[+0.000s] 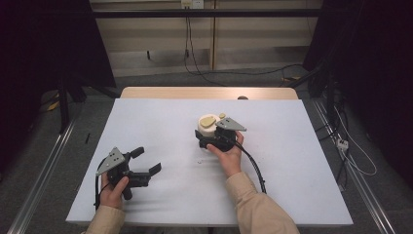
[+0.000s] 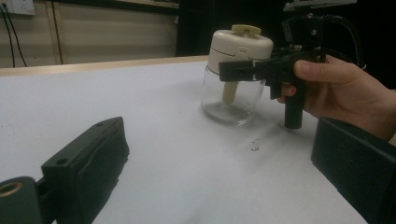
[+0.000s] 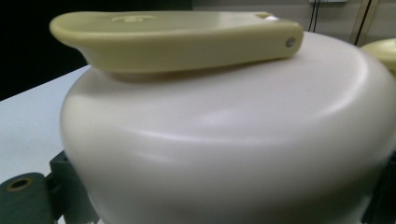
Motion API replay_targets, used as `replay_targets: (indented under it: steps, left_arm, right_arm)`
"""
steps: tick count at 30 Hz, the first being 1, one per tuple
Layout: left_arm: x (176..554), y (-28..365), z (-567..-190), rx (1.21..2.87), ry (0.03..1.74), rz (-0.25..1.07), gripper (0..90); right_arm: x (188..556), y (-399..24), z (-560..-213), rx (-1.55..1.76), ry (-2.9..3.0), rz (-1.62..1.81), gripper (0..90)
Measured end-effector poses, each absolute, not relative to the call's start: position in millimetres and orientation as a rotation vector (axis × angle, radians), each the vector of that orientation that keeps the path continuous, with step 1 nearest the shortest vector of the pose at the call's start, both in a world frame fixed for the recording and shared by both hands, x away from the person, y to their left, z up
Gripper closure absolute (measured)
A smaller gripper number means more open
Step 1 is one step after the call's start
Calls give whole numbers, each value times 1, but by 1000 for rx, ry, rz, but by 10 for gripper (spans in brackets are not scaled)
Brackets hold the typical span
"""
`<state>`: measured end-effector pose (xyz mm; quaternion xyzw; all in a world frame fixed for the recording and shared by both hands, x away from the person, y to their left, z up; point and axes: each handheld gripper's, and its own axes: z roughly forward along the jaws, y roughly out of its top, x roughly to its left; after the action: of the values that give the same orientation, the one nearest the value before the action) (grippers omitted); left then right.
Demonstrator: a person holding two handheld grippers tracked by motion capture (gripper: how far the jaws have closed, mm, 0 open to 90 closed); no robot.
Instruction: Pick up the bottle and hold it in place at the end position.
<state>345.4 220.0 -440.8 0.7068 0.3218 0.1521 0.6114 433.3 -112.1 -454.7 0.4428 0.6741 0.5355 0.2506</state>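
A clear glass jar [image 2: 231, 100] with a cream lid [image 1: 206, 130] and a yellow-green flat handle [image 3: 177, 39] on top stands upright near the middle of the white table [image 1: 292, 170]. My right gripper [image 1: 203, 138] reaches in from the jar's near side, jaws closed around it just under the lid [image 3: 224, 140]; one jaw crosses the jar's front in the left gripper view. A hand [image 2: 345, 91] holds that gripper [image 2: 236, 70]. My left gripper [image 1: 147, 160] rests at the near left, open, with bare table between its jaws [image 2: 219, 163].
A wooden strip [image 1: 209, 92] runs along the table's far edge, with a small dark round thing [image 1: 242, 98] on it. A dark speck [image 2: 254, 147] lies just in front of the jar. Cables [image 1: 355, 156] trail on the floor to the right.
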Motion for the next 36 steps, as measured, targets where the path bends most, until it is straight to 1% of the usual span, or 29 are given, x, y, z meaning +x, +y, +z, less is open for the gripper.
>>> replay_targets:
  steps: [36]
  left_arm:
    - [348, 216, -442, 1643, 751, 340, 32]
  right_arm:
    - [430, -113, -454, 1162, 1899, 1430, 62]
